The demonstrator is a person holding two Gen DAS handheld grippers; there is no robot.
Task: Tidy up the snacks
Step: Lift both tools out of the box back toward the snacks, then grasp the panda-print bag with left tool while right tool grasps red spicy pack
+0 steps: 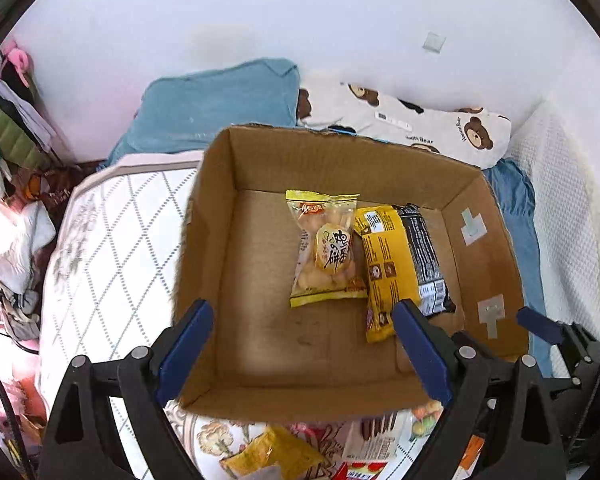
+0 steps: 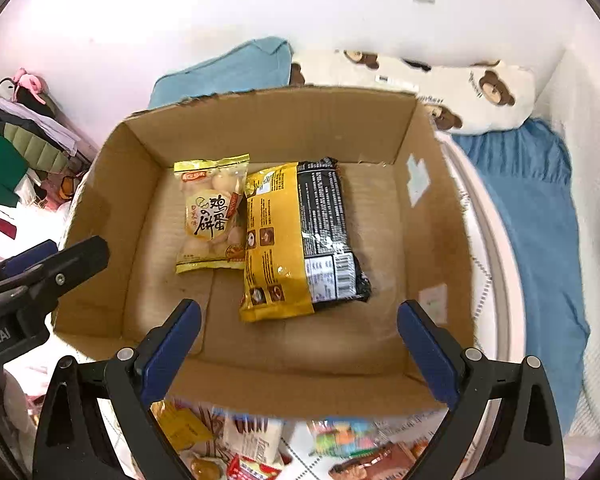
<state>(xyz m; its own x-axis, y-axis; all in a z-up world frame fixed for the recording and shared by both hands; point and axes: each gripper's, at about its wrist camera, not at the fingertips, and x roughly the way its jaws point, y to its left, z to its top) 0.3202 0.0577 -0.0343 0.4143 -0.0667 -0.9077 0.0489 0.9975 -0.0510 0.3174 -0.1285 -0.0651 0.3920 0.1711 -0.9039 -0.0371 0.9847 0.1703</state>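
Note:
An open cardboard box [image 1: 260, 360] [image 2: 284, 132] sits on a bed. Inside lie a clear bag of egg biscuits with yellow trim [image 1: 326, 248] [image 2: 212, 220] and, to its right, a yellow-and-black snack pack [image 1: 400, 264] [image 2: 296, 240]. My left gripper [image 1: 304, 344] is open and empty above the box's near edge. My right gripper [image 2: 300, 344] is open and empty above the box's near right part. The right gripper shows at the right edge of the left wrist view [image 1: 540, 324]; the left gripper shows at the left of the right wrist view [image 2: 40, 272]. Loose snack packets [image 1: 276, 452] [image 2: 340, 436] lie on the bed in front of the box.
A quilted bedspread [image 1: 112, 248] lies under the box. A blue pillow [image 1: 220, 104], a bear-print pillow [image 1: 420, 124] and a blue blanket [image 2: 532, 208] lie behind and to the right. Clothes [image 2: 16, 148] hang at the left by a white wall.

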